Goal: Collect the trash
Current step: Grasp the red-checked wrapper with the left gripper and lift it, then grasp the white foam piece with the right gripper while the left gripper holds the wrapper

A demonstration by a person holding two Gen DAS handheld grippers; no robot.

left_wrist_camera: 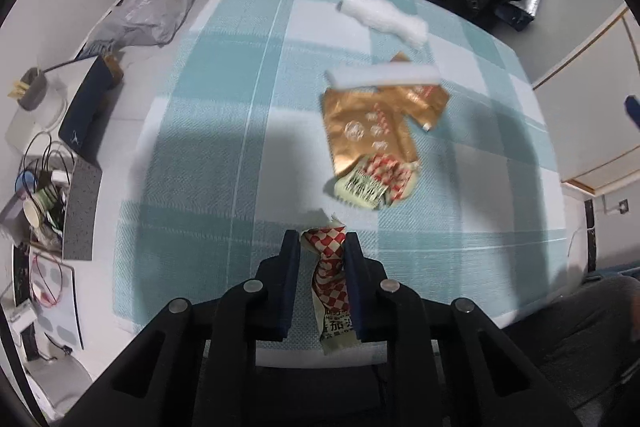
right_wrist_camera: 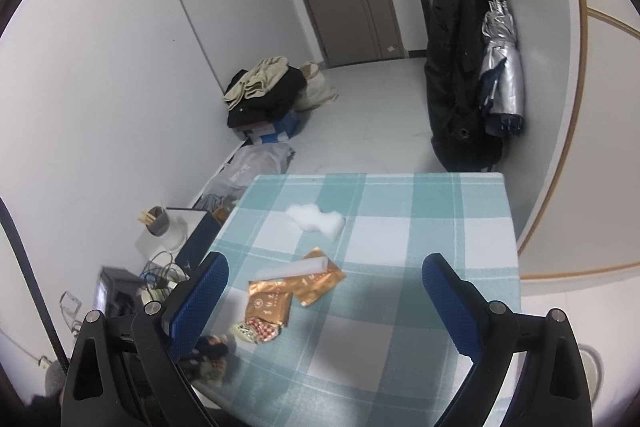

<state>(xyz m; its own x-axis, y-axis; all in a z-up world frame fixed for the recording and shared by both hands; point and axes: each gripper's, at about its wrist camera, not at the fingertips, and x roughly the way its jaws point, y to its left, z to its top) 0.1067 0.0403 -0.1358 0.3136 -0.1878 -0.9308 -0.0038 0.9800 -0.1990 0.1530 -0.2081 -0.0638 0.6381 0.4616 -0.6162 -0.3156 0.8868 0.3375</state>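
Note:
My left gripper is shut on a red-and-white checkered wrapper and holds it above the near edge of the teal checked table. Further out on the cloth lie gold foil wrappers, a second checkered packet, a white paper strip and a white fluffy wad. My right gripper is open and empty, high above the table, with the gold wrappers, the strip and the wad between and beyond its blue fingers.
Left of the table are a dark blue box, a cup with sticks, cables and paper cups. A clothes pile and plastic bag lie on the floor. A black coat and silver umbrella hang right.

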